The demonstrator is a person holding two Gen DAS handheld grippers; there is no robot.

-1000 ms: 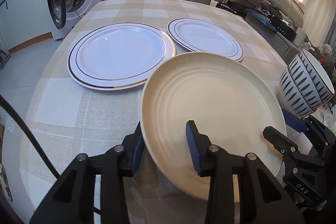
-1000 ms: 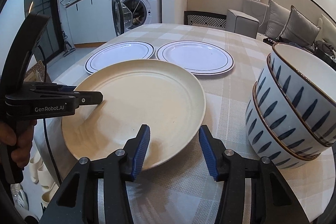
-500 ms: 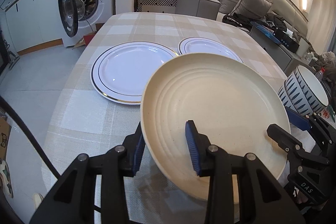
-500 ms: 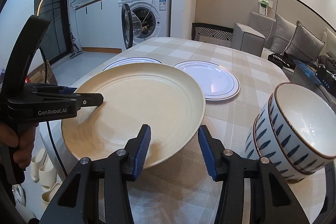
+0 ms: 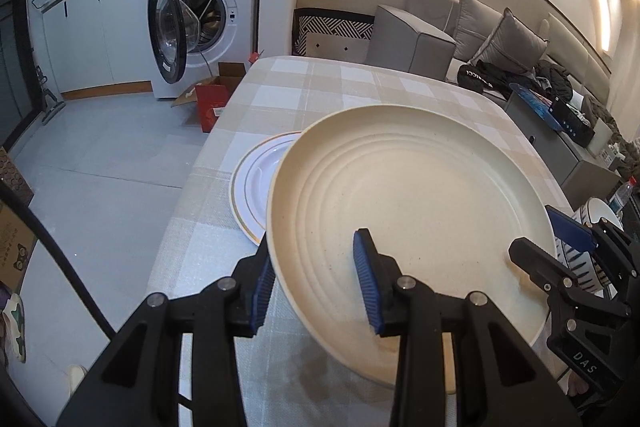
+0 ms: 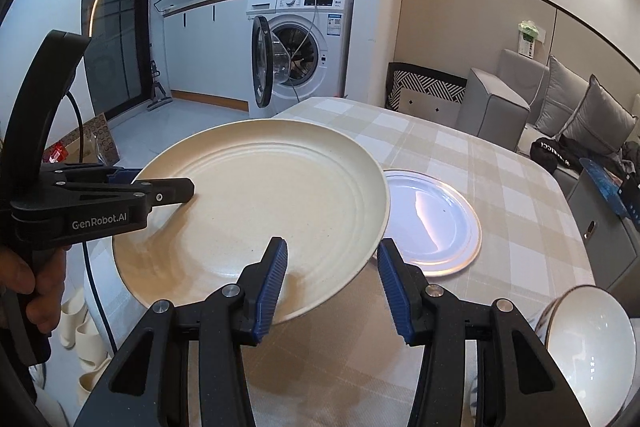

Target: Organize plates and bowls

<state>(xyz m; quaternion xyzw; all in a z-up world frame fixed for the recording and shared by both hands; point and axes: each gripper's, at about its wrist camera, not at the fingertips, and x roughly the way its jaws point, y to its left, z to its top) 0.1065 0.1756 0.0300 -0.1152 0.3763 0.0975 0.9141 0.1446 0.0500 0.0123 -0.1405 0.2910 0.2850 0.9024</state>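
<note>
While both tongs, left (image 5: 316, 291) and right (image 6: 332, 287), are gripping the cream plate (image 5: 408, 227) above the worktop (image 6: 480, 163), stacking is barely starting (white plates (image 6: 432, 223) and bowls (image 6: 588, 343) are lying apart).

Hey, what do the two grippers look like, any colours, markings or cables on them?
Both are black plastic with silver screws and ribbed blue finger pads. The left gripper carries white "GenRobot.AI" lettering on its side and a black cable. The right gripper shows white "DAS" lettering on its side.
</note>
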